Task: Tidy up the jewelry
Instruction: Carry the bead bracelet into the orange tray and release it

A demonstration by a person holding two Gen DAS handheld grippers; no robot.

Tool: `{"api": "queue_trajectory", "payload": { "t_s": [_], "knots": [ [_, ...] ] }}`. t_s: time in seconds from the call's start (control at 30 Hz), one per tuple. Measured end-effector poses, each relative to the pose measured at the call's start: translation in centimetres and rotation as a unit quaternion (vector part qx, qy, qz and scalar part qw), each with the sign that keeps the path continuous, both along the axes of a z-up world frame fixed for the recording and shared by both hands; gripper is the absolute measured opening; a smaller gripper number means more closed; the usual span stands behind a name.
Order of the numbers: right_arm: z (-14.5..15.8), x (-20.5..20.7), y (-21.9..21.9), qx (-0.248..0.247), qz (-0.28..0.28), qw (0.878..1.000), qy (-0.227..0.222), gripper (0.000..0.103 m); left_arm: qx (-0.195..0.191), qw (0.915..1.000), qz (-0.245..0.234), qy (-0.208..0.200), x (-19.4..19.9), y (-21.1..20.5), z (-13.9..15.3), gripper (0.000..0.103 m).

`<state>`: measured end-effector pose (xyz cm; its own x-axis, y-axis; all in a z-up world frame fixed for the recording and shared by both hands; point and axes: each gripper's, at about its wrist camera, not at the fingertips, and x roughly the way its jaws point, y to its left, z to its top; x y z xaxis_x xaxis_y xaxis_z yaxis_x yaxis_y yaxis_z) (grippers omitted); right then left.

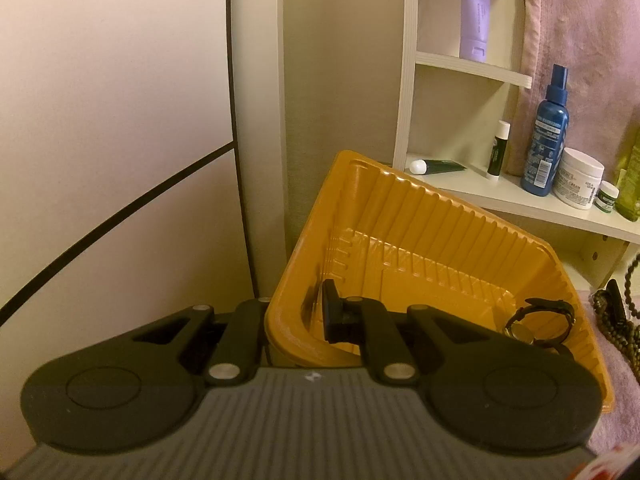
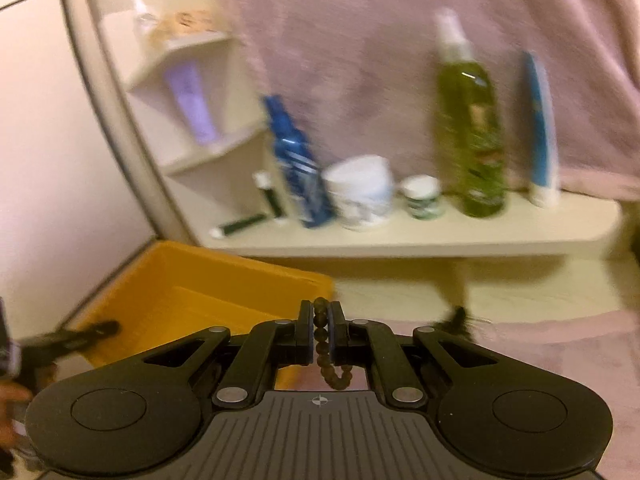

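An orange plastic tray (image 1: 420,216) is tilted up, and my left gripper (image 1: 298,316) is shut on its near left rim, one finger inside and one outside. A black wristwatch (image 1: 536,320) lies in the tray's lower right corner. My right gripper (image 2: 320,332) is shut on a dark beaded bracelet (image 2: 322,344), whose beads hang in a loop behind the fingers. The tray also shows in the right wrist view (image 2: 192,292), to the left of that gripper. Dark beads (image 1: 628,304) show at the right edge of the left wrist view. The right wrist view is blurred.
A white shelf (image 2: 400,236) holds a blue spray bottle (image 1: 546,136), a white cream jar (image 1: 578,178), a small jar (image 2: 424,196), a green bottle (image 2: 470,132) and tubes. A pink towel (image 2: 520,360) covers the surface and back. A wall stands at left.
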<state>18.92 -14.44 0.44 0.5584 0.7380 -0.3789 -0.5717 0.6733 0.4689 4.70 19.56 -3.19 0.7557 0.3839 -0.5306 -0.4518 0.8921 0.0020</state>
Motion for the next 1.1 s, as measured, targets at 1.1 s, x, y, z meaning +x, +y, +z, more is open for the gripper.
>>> {"api": "queue_trajectory", "payload": {
  "t_s": [1.1],
  "knots": [
    [-2.7,-0.3,6.7,-0.062,0.020,0.997,0.053,0.047,-0.009,0.9999,0.013,0.005,0.7,0.1,-0.3,0.010]
  ]
}}
